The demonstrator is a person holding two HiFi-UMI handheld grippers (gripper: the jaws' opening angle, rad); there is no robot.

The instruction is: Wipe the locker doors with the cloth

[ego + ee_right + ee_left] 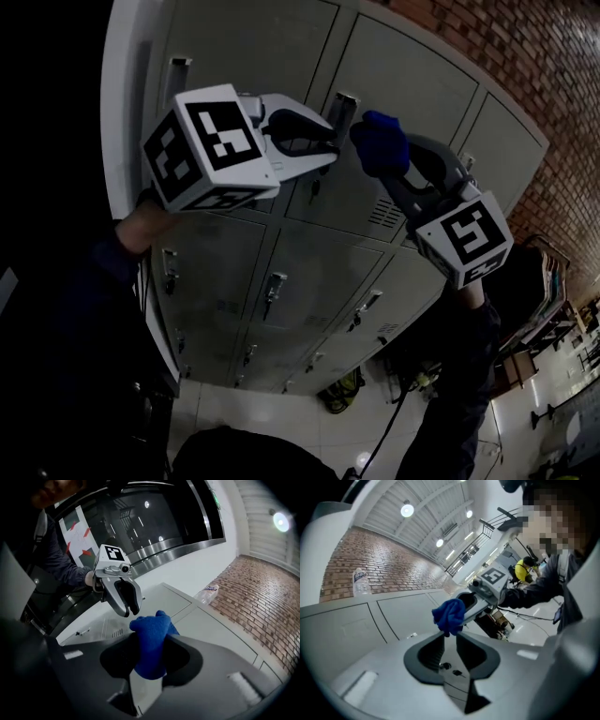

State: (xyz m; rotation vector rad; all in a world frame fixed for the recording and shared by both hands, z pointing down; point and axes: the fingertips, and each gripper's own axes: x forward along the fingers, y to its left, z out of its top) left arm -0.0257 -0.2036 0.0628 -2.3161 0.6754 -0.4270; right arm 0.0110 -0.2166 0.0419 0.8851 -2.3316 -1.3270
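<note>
Right claw [150,639] is clamped on the soft bunched blue cloth [380,141], upper centre before the grey metal locker doors [412,84]: light and floppy, best gripped by its wad, while the left claw [333,152], barely parted, holds nothing.

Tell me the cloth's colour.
The cloth is blue, clearest in the right gripper view.

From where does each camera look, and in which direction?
Head view: on the person's head, facing down the lockers; left hand-held gripper, right hand-held gripper and sleeves show.
Left gripper view: on the left one, along its parted jaws toward the right one.
Right gripper view: on the right one, along jaws shut on the blue cloth.
All three show the cloth.
</note>
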